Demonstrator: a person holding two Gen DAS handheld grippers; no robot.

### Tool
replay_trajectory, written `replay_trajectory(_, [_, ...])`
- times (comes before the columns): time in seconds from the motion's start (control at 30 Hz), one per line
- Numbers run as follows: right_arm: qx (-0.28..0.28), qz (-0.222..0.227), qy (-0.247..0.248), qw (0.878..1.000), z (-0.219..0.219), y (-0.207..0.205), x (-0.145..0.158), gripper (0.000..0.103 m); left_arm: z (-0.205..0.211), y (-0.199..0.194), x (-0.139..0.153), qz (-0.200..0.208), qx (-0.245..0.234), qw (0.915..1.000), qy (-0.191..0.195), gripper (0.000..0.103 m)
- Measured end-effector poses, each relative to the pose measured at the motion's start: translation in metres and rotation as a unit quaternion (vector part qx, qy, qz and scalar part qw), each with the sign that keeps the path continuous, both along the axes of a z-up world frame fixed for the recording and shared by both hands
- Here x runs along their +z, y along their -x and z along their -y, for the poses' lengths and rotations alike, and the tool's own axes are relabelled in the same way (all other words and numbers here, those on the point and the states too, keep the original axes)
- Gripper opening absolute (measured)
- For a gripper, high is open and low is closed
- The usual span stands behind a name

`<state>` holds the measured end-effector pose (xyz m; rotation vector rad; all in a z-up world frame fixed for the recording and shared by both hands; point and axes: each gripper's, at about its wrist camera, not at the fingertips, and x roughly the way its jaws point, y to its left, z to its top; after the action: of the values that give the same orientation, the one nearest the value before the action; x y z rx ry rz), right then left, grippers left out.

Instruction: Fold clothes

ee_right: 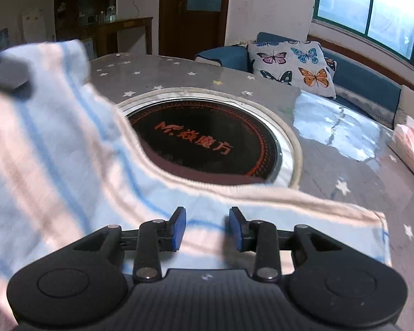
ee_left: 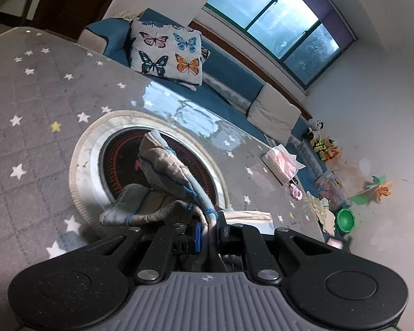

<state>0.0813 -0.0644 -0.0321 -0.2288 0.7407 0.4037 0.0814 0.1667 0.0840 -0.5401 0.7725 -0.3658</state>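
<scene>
The counter (ee_right: 196, 82), grey with white stars and a round black hob (ee_right: 207, 143) sunk in its middle, carries the work; the striped cloth (ee_right: 69, 149), pale blue and pink, lies over its near side and hangs up toward ten o'clock in the right wrist view. The step in hand seems to be a fold; the left claw (ee_left: 207, 229) is clenched on a bunched corner of the cloth and holds it above the hob, while the right claw (ee_right: 207, 229) stands released, its blue pads apart over the flat part at six o'clock, pressing nothing. Next, I judge, the lifted corner must be carried across and laid on the flat part, edges matched. The cloth is blurred; its full outline is cut off at the left; what kind of garment it is I cannot tell.
</scene>
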Motion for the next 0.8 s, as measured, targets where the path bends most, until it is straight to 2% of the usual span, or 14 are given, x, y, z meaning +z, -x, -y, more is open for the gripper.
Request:
replay_trajectory(0.27, [0.013, -0.016, -0.003, 1.0, 0.02, 0.056, 0.004, 0.038, 0.027, -0.004, 0.014, 0.01, -0.012, 0.9998, -0.008, 0.011])
replay_trajectory(0.4, [0.021, -0.031, -0.025, 0.999, 0.03, 0.081, 0.005, 0.041, 0.044, -0.006, 0.019, 0.01, -0.024, 0.9995, -0.016, 0.011])
replay_trajectory(0.5, [0.045, -0.011, 0.003, 0.999, 0.031, 0.107, 0.003, 0.041, 0.058, -0.01, 0.023, 0.01, -0.032, 0.9991, -0.026, 0.011])
replay_trajectory(0.6, [0.059, -0.003, 0.007, 0.998, 0.04, 0.12, 0.008, 0.045, 0.074, -0.014, 0.029, 0.008, -0.038, 0.9987, -0.035, 0.011])
replay_trajectory(0.8, [0.014, 0.001, -0.047, 0.999, 0.088, 0.12, 0.027, 0.046, 0.122, -0.03, 0.036, 0.0, -0.059, 0.9965, -0.059, 0.011])
